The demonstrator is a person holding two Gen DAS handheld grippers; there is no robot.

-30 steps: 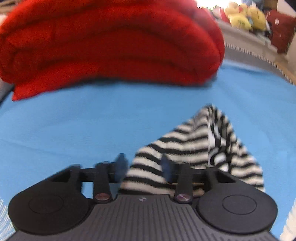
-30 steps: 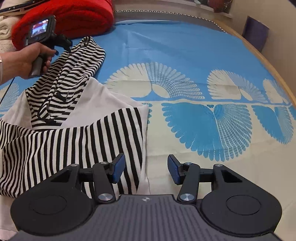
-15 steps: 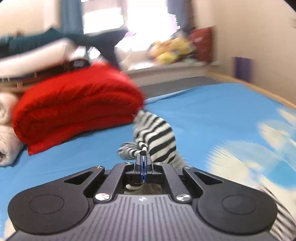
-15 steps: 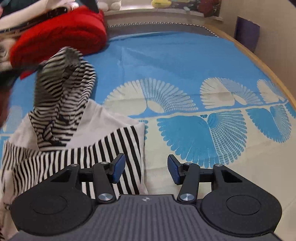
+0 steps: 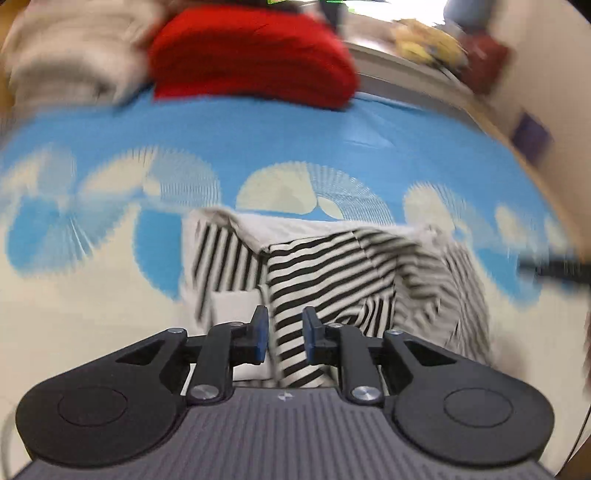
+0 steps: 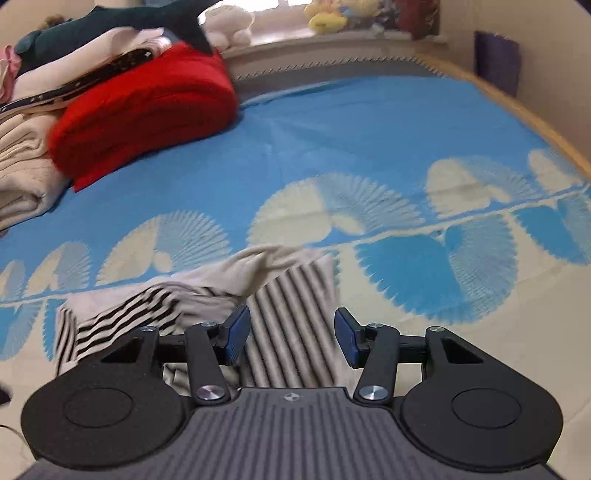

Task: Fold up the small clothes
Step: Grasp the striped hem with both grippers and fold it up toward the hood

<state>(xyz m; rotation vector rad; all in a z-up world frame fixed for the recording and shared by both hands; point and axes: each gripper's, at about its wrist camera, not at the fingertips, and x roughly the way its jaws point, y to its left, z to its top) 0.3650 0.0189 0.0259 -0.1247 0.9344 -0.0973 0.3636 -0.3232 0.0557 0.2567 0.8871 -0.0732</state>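
Note:
A small black-and-white striped garment [image 5: 332,269] lies folded into a rough rectangle on the blue and cream bedspread [image 5: 258,140]. My left gripper [image 5: 284,332] is open, its blue pads either side of a striped fold at the garment's near edge. In the right wrist view the garment [image 6: 288,314] lies under my right gripper [image 6: 291,339], which is open and empty above its striped near part. Both views are motion-blurred.
A folded red blanket [image 6: 147,110] and a stack of cream towels [image 6: 22,173] with other bedding sit at the far left of the bed. Plush toys [image 6: 328,16] line the windowsill. The bed's wooden edge [image 6: 535,122] runs along the right.
My left gripper was shut on the striped hood half a second ago; it carried the hood down over the body of the garment and has now opened. The right gripper stayed open.

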